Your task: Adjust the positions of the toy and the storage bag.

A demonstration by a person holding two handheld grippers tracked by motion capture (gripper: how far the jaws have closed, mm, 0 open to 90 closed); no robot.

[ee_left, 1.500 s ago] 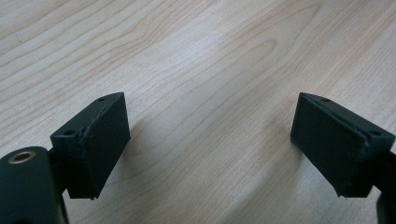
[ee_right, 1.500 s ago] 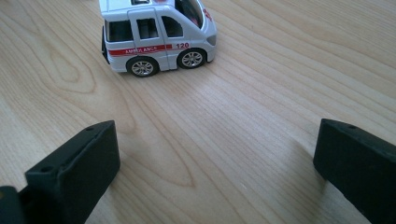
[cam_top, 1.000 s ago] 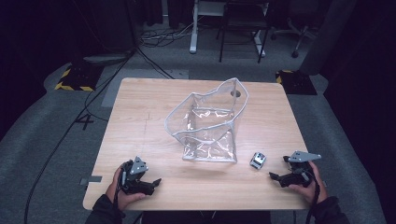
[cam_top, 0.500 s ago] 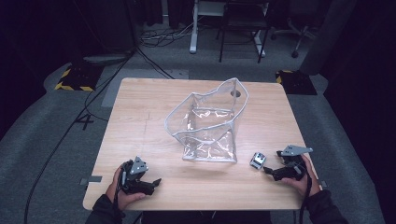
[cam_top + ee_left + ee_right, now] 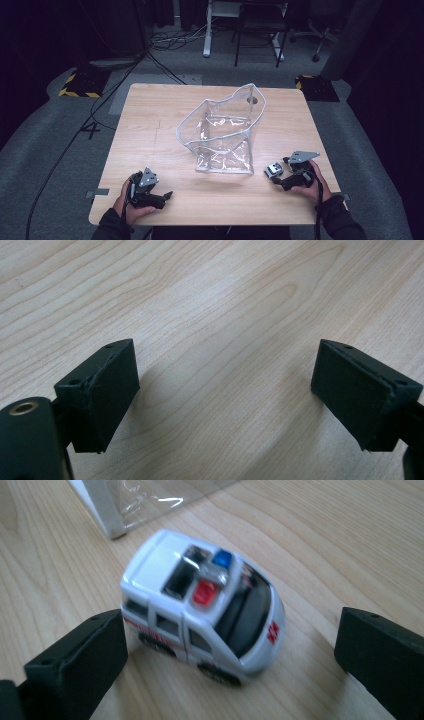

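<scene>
- Right gripper (image 5: pixel 280 176) sits low at the counter's near right corner with its jaws spread wide; I see them flanking the toy police van (image 5: pixel 200 605) in the right gripper view, one jaw just beside the van's side, the other standing clear of its front, and nothing is clamped.
- Left gripper (image 5: pixel 159 196) rests near the front edge of the counter (image 5: pixel 150 125) at the left, jaws likewise wide apart over bare wood (image 5: pixel 215 315) with nothing between them.
- I see the van (image 5: pixel 273 170) standing on its wheels on the counter, just off the near right corner of the clear plastic bag (image 5: pixel 222 132) and just ahead of the right gripper.
- In the right gripper view the van's long axis runs aslant across the jaw gap: windscreen and nose towards the lower right, rear towards the upper left where the bag's edge (image 5: pixel 107 515) lies. Red and blue roof lights face up.
- Open room: I have a broad bare strip of counter between the two grippers along the front edge, and more bare wood left of the bag.
- On the right the space is tighter, with my right hand (image 5: pixel 310 182) close to the counter's right edge and front edge.
- The bag stands open in the middle of the counter, its mouth upward and its far side higher than the near one.
</scene>
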